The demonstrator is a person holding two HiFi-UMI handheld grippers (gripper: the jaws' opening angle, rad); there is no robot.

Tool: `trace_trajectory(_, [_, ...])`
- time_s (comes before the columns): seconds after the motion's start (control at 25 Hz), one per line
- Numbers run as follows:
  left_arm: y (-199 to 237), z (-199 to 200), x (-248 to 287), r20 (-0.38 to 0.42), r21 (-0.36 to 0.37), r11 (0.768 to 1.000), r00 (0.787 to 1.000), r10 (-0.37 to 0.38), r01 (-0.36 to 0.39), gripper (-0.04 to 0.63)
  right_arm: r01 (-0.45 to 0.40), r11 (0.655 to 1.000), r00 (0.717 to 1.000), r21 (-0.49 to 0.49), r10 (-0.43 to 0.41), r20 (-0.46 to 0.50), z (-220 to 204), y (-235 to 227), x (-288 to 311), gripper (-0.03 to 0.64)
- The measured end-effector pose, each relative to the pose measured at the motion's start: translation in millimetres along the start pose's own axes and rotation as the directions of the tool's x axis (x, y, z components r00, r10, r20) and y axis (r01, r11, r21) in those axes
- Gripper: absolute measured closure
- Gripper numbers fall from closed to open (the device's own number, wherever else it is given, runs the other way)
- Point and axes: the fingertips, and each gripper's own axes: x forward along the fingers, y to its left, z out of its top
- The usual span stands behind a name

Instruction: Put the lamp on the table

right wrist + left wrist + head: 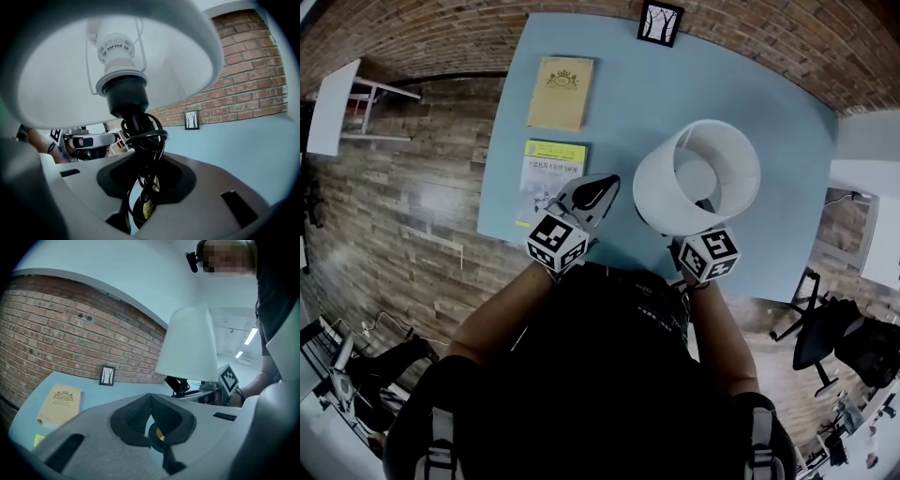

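Lamp: white-shaded lamp, upright over the near right part of the blue bench. Its base is hidden under the shade, so it is possibly not set down.
Right claw: clenched on the lamp's black stem just under the shade, with the black cord wound round the stem.
Left claw: tips together, grasping nothing, just left of the shade.
Bench items: tan book and yellow booklet on the left side; framed picture at the far edge.
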Motion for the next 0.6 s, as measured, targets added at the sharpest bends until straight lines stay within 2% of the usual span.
trace_trajectory(0.6, [18, -9, 34, -0.029, -0.012, 1.0, 0.999, 0.024, -0.024, 0.586, -0.016, 1.0, 1.0, 0.002, 0.016, -0.022, -2, -40, 32, 0.517])
